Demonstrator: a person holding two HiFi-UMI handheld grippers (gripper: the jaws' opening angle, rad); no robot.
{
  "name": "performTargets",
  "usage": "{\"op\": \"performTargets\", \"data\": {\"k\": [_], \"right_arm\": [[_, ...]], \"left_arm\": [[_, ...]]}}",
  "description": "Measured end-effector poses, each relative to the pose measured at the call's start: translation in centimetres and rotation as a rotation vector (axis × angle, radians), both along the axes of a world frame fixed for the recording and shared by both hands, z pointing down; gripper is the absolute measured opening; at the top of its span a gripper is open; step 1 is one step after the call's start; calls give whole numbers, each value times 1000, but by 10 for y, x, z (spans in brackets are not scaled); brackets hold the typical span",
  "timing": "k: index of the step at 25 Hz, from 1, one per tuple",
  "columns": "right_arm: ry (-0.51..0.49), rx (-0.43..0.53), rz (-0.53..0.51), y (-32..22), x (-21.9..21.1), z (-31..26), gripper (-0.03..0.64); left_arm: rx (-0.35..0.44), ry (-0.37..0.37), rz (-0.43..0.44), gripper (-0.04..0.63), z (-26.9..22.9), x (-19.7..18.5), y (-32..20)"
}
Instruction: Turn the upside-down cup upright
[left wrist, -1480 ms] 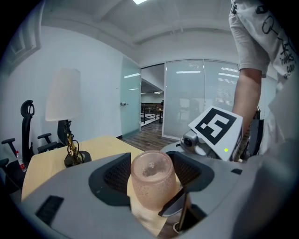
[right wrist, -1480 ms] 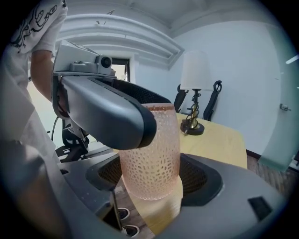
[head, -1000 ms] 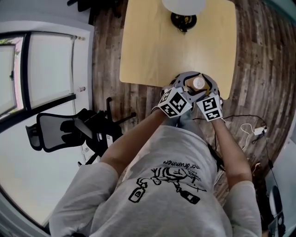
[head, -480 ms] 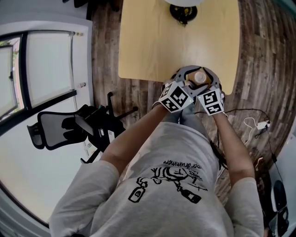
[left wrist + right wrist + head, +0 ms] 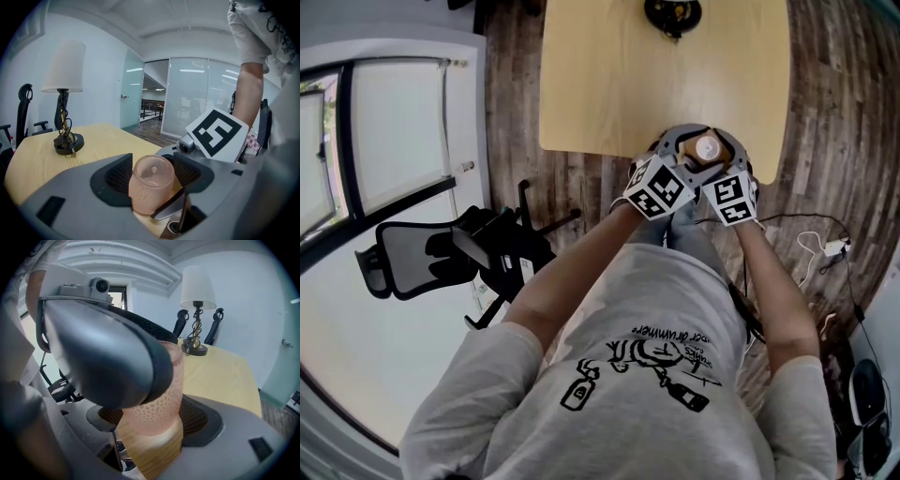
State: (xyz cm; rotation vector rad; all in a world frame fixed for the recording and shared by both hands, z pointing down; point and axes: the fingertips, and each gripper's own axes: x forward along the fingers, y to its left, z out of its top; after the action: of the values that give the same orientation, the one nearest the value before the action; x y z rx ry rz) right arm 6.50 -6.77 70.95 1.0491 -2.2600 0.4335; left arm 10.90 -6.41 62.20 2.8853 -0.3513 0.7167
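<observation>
A pink translucent cup (image 5: 705, 147) stands upside-down, closed base up, near the front edge of the yellow table (image 5: 609, 84). In the left gripper view the cup (image 5: 151, 183) sits between the two dark mesh pads of my left gripper (image 5: 152, 174), which press on its sides. In the right gripper view the cup (image 5: 159, 404) fills the gap between the pads of my right gripper (image 5: 154, 422); whether they press on it is unclear, and the left gripper's jaw hides the cup's top. From above, left gripper (image 5: 692, 141) and right gripper (image 5: 722, 150) stand side by side around the cup.
A table lamp (image 5: 672, 14) with a white shade stands at the table's far edge. A black office chair (image 5: 431, 258) is on the floor to the left. White cables (image 5: 820, 248) lie on the wooden floor to the right.
Both grippers have stayed around the cup. Only the head view has drifted, so the table sits a little higher in the frame.
</observation>
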Motion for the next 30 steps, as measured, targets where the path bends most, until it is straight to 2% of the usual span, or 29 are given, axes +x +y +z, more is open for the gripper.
{"op": "performTargets", "data": {"k": [21,30], "right_arm": [[14,19,11,1,3,7,360],[-92,93,10,2,0,-47,364]], "left_arm": [[9,23,-12,279,5,1,2],[18,98,-66,305,-31,-23,-5]]}}
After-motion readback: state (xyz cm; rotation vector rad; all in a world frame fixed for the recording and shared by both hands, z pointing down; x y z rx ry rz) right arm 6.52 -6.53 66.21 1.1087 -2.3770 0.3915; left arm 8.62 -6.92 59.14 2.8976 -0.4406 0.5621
